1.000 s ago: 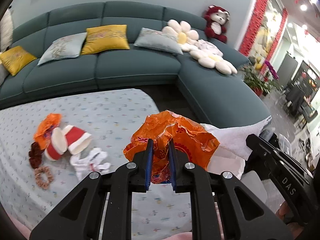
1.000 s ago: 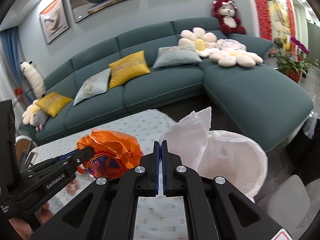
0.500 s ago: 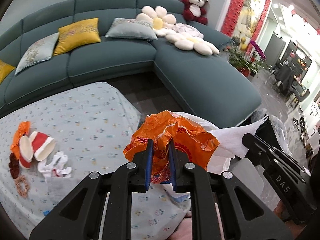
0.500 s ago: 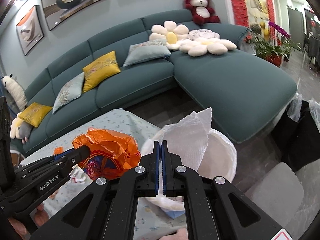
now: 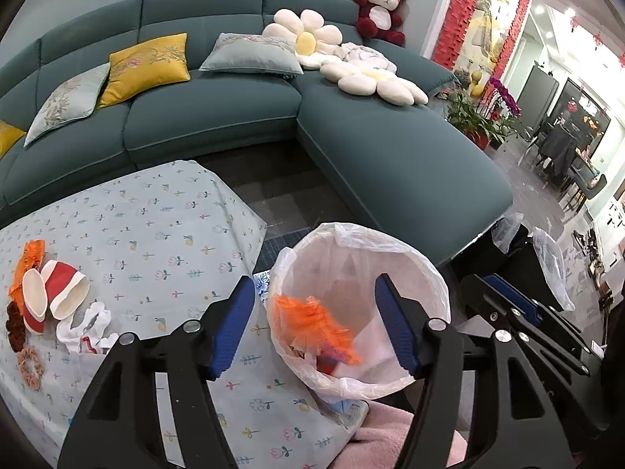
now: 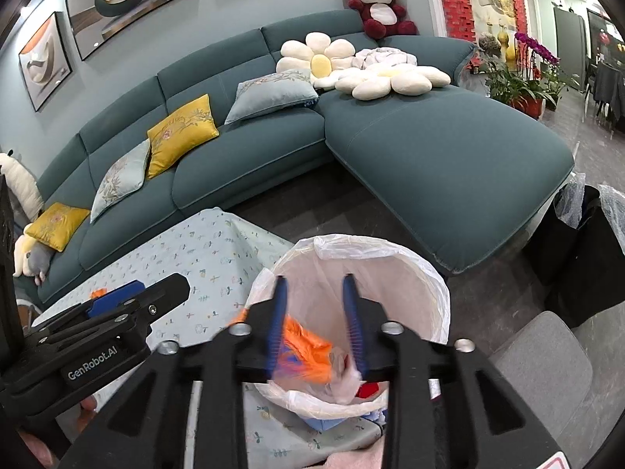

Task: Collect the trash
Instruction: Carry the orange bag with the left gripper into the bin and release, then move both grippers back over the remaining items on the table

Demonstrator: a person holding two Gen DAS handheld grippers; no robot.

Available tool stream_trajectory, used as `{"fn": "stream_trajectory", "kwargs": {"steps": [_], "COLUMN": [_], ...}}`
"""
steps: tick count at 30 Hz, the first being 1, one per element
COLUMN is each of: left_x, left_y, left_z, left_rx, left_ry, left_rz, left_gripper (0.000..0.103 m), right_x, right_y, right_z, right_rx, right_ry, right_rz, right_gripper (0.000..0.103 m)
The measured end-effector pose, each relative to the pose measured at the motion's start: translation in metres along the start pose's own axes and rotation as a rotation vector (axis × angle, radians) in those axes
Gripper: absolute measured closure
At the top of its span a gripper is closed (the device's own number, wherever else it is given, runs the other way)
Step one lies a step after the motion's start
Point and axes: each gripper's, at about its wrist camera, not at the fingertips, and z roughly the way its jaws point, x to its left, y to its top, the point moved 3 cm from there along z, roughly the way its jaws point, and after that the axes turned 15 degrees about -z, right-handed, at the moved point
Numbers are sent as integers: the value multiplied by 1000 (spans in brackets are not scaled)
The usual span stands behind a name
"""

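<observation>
The left gripper is standing with its blue fingers spread wide and holding nothing, and between and below them the orange wrapper is lying blurred inside the white-lined trash bin. The right gripper is also released, its fingers hanging apart over the same bin, with the orange wrapper and a crumpled white tissue below them. Further to the left of the fingers, on the flowered tablecloth, red-and-white paper cups, a white wrapper and scrunchies are lying together
</observation>
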Motion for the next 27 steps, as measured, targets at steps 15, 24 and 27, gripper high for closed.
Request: {"fn": "stream_trajectory", "kwargs": {"steps": [15,24,27], "left_x": [41,95,115], "left_y": [4,-1,-3], "left_z": [-22,-48,-57], "left_rx": [-28,-52,-61], "left_ry": [30,80,101], "left_rz": [-71,-141,-167], "left_gripper": [41,41,39], "right_x": [37,83,101], "right_y": [3,5,4], "right_z": [-10,-19,-21], "right_rx": [-5,-8,-8], "right_ry": [26,69,89], "right_rz": [-53,-118,-140], "right_gripper": [63,62,61]}}
